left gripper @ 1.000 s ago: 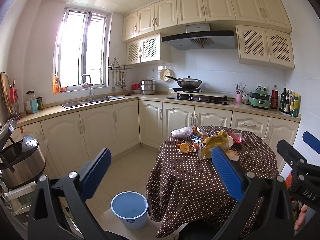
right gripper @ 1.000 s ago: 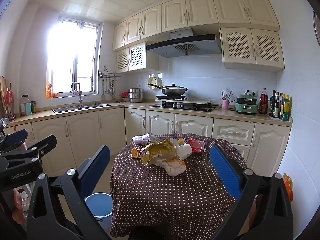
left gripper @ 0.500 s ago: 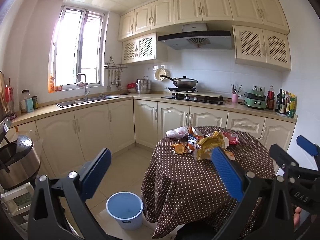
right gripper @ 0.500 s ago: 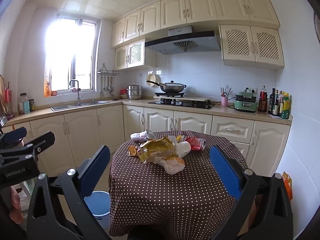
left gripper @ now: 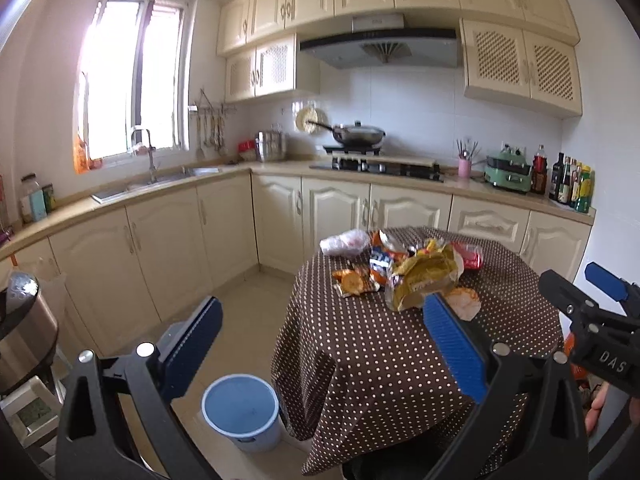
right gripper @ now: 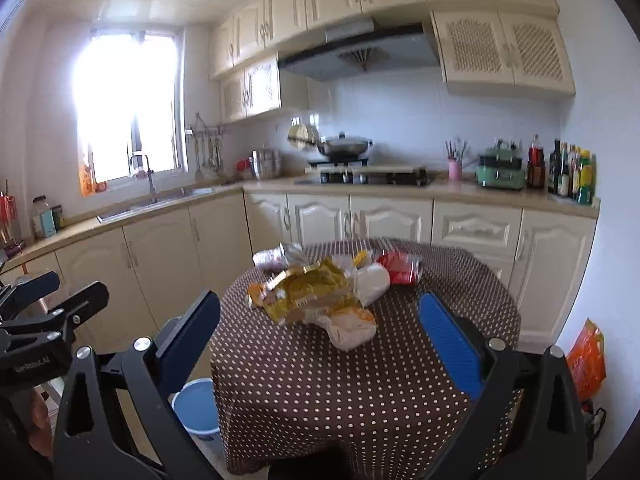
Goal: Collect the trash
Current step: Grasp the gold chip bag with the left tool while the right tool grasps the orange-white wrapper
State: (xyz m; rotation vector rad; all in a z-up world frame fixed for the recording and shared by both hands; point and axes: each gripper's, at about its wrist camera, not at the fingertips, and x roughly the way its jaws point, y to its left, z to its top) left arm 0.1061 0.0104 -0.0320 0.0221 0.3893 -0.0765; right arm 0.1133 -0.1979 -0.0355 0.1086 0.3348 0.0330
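A pile of trash sits on a round table with a brown dotted cloth (left gripper: 384, 364) (right gripper: 320, 392): a crumpled yellow snack bag (left gripper: 424, 280) (right gripper: 308, 292), a clear plastic bag (left gripper: 344, 242), a red wrapper (left gripper: 470, 256) (right gripper: 400, 268), an orange wrapper (left gripper: 354, 280) and a white-and-orange bag (right gripper: 352, 324). A blue bucket (left gripper: 240, 410) (right gripper: 196, 404) stands on the floor at the table's left. My left gripper (left gripper: 320, 340) is open and empty, short of the table's near edge. Nothing is between the open fingers of my right gripper (right gripper: 320, 336), which faces the pile.
Cream cabinets and a counter with sink (left gripper: 156, 184), stove and wok (left gripper: 360, 134) run along the back. Bottles (left gripper: 572, 182) stand at the counter's right end. A rice cooker (left gripper: 20, 328) is at the left. An orange bag (right gripper: 586, 364) lies on the floor by the right wall.
Both grippers have moved closer to the table, so the trash pile looks larger. The views have shifted slightly. Both stay open.
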